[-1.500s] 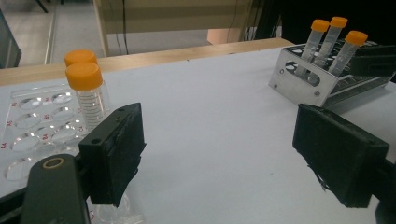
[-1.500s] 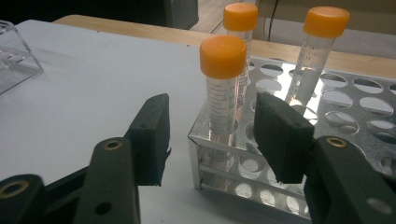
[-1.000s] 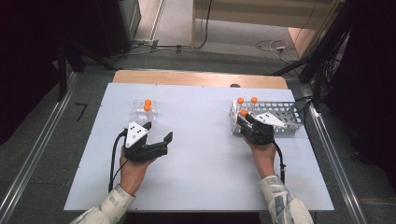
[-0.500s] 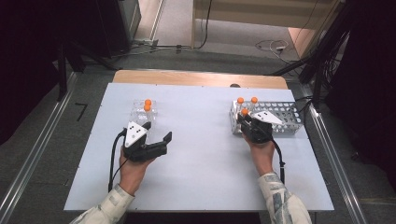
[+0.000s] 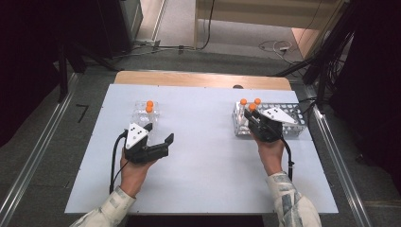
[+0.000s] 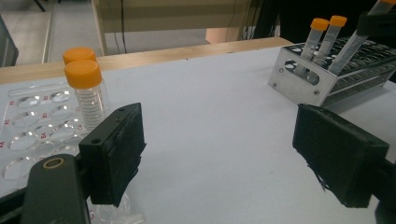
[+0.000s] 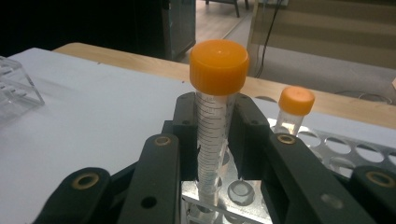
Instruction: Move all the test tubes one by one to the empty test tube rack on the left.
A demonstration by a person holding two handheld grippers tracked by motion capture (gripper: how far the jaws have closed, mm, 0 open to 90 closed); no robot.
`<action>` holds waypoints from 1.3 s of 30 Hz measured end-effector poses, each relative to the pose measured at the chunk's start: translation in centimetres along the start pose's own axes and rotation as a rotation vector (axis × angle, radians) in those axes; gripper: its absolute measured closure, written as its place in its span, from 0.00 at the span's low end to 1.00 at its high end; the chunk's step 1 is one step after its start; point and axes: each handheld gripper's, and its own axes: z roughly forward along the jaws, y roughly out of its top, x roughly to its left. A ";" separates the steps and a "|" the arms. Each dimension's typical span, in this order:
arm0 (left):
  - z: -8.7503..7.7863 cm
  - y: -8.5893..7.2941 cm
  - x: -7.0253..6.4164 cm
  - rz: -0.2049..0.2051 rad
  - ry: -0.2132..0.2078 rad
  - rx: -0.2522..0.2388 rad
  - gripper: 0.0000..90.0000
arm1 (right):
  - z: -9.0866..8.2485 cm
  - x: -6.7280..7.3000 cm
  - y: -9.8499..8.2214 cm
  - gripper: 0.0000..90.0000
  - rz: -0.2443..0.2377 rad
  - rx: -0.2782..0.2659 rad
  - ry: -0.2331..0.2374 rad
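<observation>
Right tongs hide the clamped tube's lower end.

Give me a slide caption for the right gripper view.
Right gripper clamps an orange-capped tube above the metal rack.

Even bright light, dark surroundings, slightly soft focus.

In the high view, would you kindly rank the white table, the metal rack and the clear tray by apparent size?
1. white table, by far the largest.
2. metal rack.
3. clear tray, which looks smallest, though the left tool partly covers it.
</observation>
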 end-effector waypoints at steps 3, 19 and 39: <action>0.0 0.0 0.0 0.001 -0.001 -0.001 0.18 | -0.8 0.1 0.4 0.80 -0.001 -0.019 0.010; -0.1 0.1 -0.2 0.004 -0.008 -0.004 0.18 | -3.3 2.8 0.2 0.80 0.003 -0.054 0.135; -0.5 0.6 -2.1 0.023 -0.066 -0.032 0.19 | -1.6 8.1 -1.5 0.80 -0.071 0.031 0.294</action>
